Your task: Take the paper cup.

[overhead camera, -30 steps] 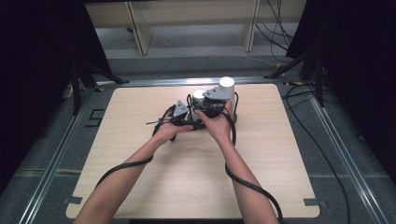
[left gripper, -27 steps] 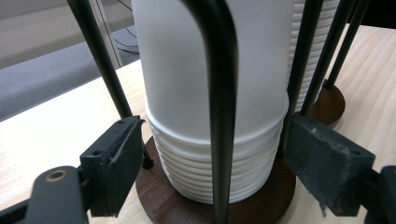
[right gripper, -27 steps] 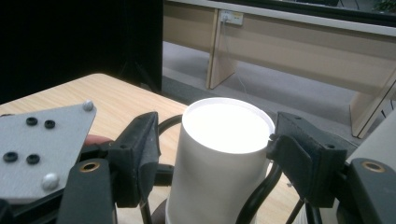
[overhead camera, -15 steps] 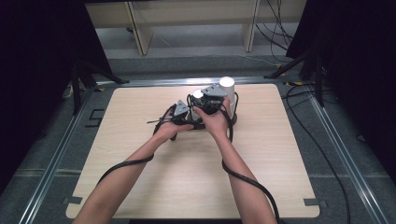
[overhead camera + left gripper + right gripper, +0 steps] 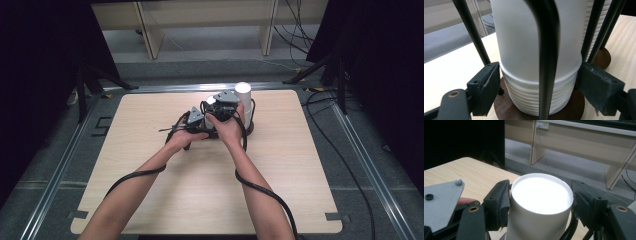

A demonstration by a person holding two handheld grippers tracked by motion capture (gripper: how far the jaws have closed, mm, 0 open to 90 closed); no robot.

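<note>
Gripping the top of the white cup stack [image 5: 540, 207], the right tongs [image 5: 541, 202] have just been closing and now pinch its rim. Left tongs [image 5: 541, 87] straddle the ribbed lower rims, narrow, touching or not I can't tell. The stack stands in a black wire holder [image 5: 547, 50] at the tabletop's [image 5: 300, 175] 12 o'clock.

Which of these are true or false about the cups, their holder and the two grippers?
1. The white cup stack stands on a round brown base. True.
2. Black rods rise around the stack. True.
3. The right gripper hangs far from the cups. False: its jaws, which have just been closing, clasp the top cup.
4. The left gripper has its jaws at the stack's top. False: they sit low, near the base.
</note>
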